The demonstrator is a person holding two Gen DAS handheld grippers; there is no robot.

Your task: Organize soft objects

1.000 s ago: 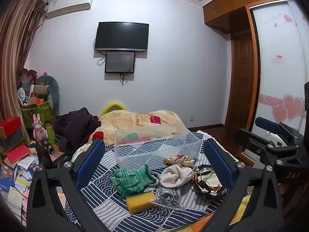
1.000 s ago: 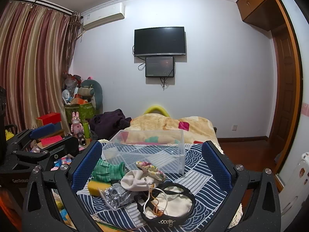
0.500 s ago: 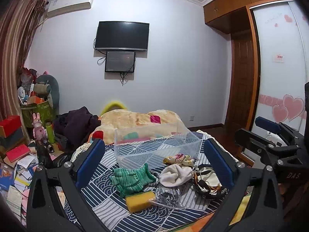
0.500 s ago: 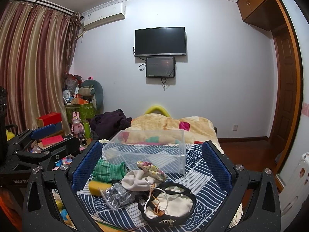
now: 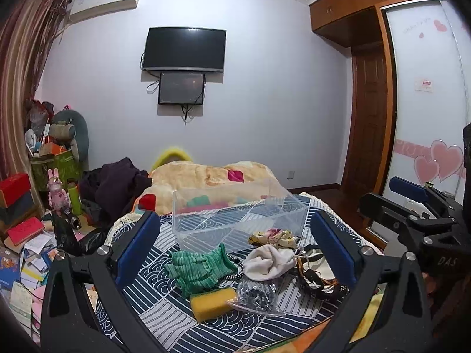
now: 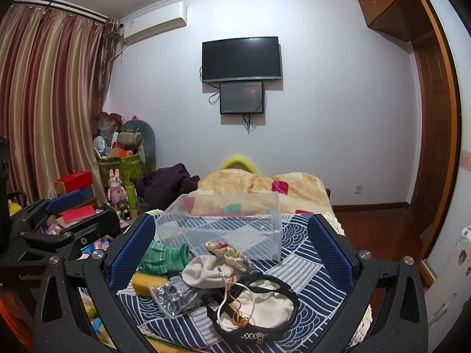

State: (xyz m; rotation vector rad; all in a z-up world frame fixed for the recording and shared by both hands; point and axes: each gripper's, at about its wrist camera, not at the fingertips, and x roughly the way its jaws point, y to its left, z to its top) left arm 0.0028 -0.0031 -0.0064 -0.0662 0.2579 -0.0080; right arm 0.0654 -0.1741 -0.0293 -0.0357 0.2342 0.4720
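Two handheld grippers hover above a bed (image 5: 164, 303) spread with a blue-and-white wave-pattern cover, their jaws wide apart and holding nothing. The left gripper (image 5: 235, 250) and the right gripper (image 6: 232, 253) both face a clear plastic bin (image 5: 235, 214) that stands near the middle of the bed, its walls see-through and nothing visible inside.

A cluster of soft objects lies on the cover between the bin and the bed's near edge. A green knitted item (image 5: 200, 267) sits at the left of the cluster, with a yellow sponge (image 5: 213, 303) just in front of it. A cream cloth pouch (image 5: 269, 260) rests beside the green piece, and a floral scrunchie (image 5: 273, 236) lies close to the bin's near wall. A clear plastic bag (image 5: 256, 294) with dark contents lies beside the sponge. Towards the right edge, a black headband (image 6: 256, 309) loops around a pale cloth.

A folded beige blanket (image 5: 212, 173) lies at the far end of the bed, under a wall-mounted television (image 5: 184, 48).
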